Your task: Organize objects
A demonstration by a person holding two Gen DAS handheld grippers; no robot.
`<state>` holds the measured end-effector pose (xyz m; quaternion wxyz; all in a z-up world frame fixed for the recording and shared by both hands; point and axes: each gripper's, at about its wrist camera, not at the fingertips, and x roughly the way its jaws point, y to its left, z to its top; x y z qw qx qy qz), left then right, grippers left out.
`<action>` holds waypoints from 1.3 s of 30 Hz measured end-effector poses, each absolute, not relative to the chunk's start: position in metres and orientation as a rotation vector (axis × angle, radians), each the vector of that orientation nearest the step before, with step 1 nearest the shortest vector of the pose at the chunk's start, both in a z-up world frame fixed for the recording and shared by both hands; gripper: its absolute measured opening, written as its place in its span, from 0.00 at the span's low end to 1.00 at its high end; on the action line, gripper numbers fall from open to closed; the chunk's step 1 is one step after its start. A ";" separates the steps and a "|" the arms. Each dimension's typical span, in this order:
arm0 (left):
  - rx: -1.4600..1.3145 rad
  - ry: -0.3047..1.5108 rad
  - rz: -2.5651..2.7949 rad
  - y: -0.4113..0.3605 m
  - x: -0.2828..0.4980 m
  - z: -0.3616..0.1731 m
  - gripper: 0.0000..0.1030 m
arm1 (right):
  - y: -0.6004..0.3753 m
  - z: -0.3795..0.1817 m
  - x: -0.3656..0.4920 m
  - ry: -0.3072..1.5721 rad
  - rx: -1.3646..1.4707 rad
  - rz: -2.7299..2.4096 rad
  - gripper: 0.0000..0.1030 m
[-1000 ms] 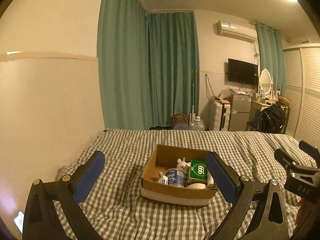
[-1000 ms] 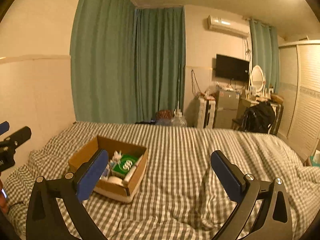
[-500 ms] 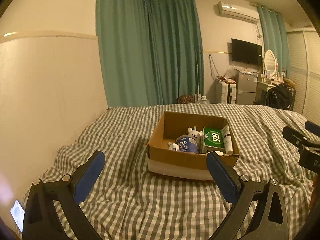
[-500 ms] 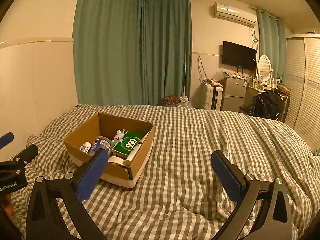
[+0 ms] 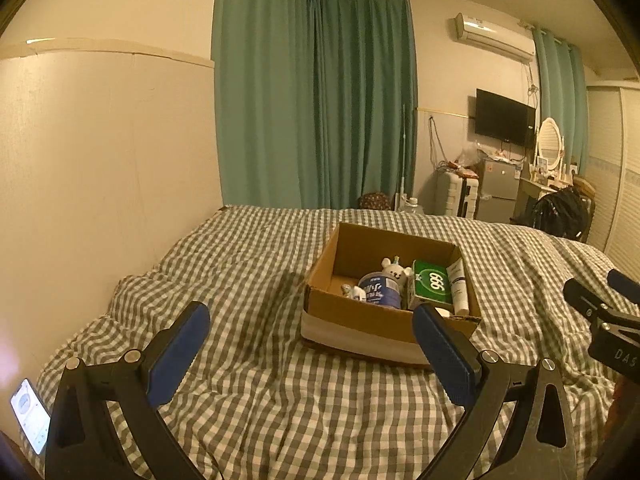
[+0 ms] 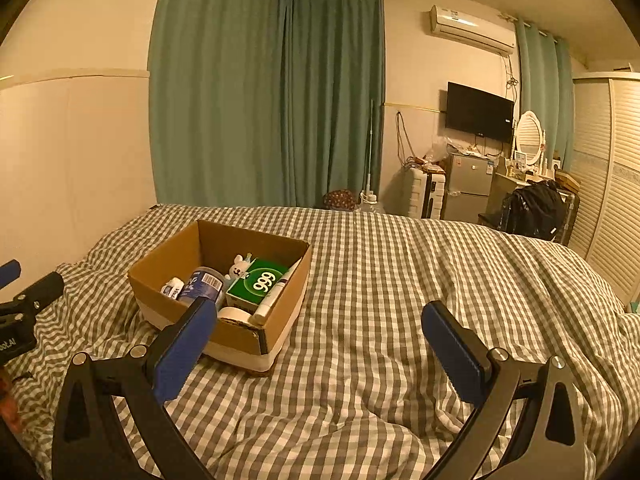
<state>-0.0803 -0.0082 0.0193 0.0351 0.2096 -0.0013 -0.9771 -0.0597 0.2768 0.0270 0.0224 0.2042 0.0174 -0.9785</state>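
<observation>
- While both grippers hang above the checked bedspread (image 6: pixel 380 280), the left gripper (image 5: pixel 310 334) has its blue-padded fingers spread wide with nothing between them.
- The right gripper (image 6: pixel 320 334) is likewise spread wide and empty, over bare bedding to the right of the cardboard box (image 6: pixel 172 256).
- The cardboard box sits open on the bed, ahead of the left gripper and slightly to its right.
- Inside it lie a green carton marked 999 (image 6: pixel 258 282), a dark blue can (image 6: pixel 202 284) on its side, a small white plush toy (image 6: pixel 239 266) and a white tube (image 6: pixel 274 294) along the right wall.
- A pale round item (image 6: pixel 234 314) at the near corner may be a roll of tape; the view is too poor to be sure.
- A lit phone (image 5: pixel 30 416) lies at the bed's left edge.
</observation>
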 end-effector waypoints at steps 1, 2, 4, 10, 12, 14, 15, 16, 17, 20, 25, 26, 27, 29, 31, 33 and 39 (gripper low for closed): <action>0.646 -0.010 -3.002 -0.008 -0.081 0.019 1.00 | 0.277 0.027 -0.060 0.055 0.634 -3.030 1.00; 0.649 -0.016 -3.004 -0.007 -0.081 0.018 1.00 | 0.276 0.026 -0.060 0.056 0.634 -3.029 1.00; 0.650 -0.020 -3.005 -0.006 -0.081 0.018 1.00 | 0.276 0.026 -0.060 0.056 0.636 -3.027 1.00; 0.668 -0.049 -3.020 0.000 -0.080 0.020 1.00 | 0.275 0.025 -0.060 0.063 0.632 -3.028 1.00; 0.663 -0.060 -3.025 0.002 -0.079 0.021 1.00 | 0.274 0.025 -0.060 0.063 0.627 -3.028 1.00; 0.668 -0.057 -3.031 0.003 -0.078 0.022 1.00 | 0.274 0.025 -0.061 0.063 0.627 -3.023 1.00; 0.666 -0.056 -3.033 0.003 -0.078 0.022 1.00 | 0.274 0.025 -0.060 0.064 0.627 -3.023 1.00; 0.662 -0.056 -3.033 0.003 -0.077 0.023 1.00 | 0.273 0.025 -0.060 0.067 0.626 -3.022 1.00; 0.655 -0.062 -3.034 0.004 -0.076 0.024 1.00 | 0.273 0.024 -0.060 0.071 0.624 -3.023 1.00; 0.646 -0.073 -3.032 0.005 -0.075 0.026 1.00 | 0.272 0.024 -0.059 0.078 0.621 -3.024 1.00; 0.655 -0.071 -3.028 0.004 -0.076 0.026 1.00 | 0.272 0.024 -0.060 0.074 0.623 -3.025 1.00; 0.657 -0.073 -3.029 0.004 -0.075 0.026 1.00 | 0.272 0.024 -0.060 0.073 0.623 -3.025 1.00; 0.656 -0.076 -3.028 0.005 -0.075 0.026 1.00 | 0.272 0.024 -0.060 0.073 0.624 -3.024 1.00; 0.653 -0.088 -3.021 0.005 -0.075 0.026 1.00 | 0.272 0.024 -0.060 0.075 0.622 -3.025 1.00; 0.652 -0.099 -3.018 0.006 -0.075 0.026 1.00 | 0.272 0.025 -0.060 0.077 0.623 -3.024 1.00; 0.648 -0.115 -3.013 0.007 -0.075 0.025 1.00 | 0.272 0.025 -0.060 0.080 0.625 -3.025 1.00; 0.643 -0.131 -3.002 0.007 -0.075 0.024 1.00 | 0.272 0.025 -0.059 0.088 0.624 -3.026 1.00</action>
